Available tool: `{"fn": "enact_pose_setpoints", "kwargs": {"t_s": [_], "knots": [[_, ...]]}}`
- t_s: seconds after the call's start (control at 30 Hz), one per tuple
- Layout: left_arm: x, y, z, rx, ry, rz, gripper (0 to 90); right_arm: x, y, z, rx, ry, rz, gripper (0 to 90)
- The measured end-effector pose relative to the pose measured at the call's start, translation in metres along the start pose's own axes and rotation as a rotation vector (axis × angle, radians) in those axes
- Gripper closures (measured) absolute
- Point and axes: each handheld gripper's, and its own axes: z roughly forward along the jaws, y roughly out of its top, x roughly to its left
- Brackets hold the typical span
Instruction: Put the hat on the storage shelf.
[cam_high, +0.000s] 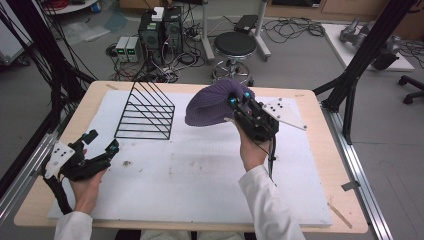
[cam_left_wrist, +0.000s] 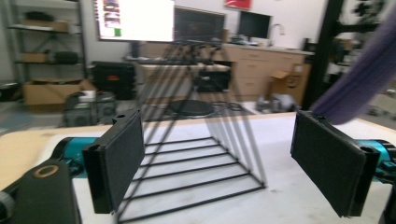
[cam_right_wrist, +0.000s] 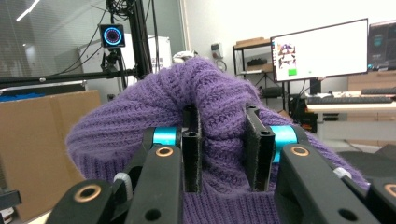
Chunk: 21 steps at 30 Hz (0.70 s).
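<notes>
hat (cam_high: 212, 102): purple, ribbed knit; rack (cam_high: 145, 112): black wire; table cover (cam_high: 200, 175): white, smudged; right gripper (cam_right_wrist: 223, 149): black, teal accents

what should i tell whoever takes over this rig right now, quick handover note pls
Right hand-held gripper: shut on the purple knit beanie, pinching a fold of the knit and holding it up off the table; the grip shows close up in the right gripper view.
Left hand-held gripper: open, nothing between its pads, at the left side of the white mat, pointing toward the black wire rack.
Rack: stands on the mat at the back left, with nothing on it.
Done: beanie picked up.
Left: probably bring the beanie to the rack or set it down; the left gripper is free to help.
</notes>
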Motion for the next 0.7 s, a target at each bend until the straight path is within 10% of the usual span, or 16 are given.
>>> {"fn": "enact_pose_setpoints", "kwargs": {"t_s": [0.7], "knots": [[-0.060, 0.022, 0.056, 0.040, -0.258, 0.130, 24.9, 0.051, -0.003, 0.012, 0.014, 0.029, 0.039, 72.8]]}}
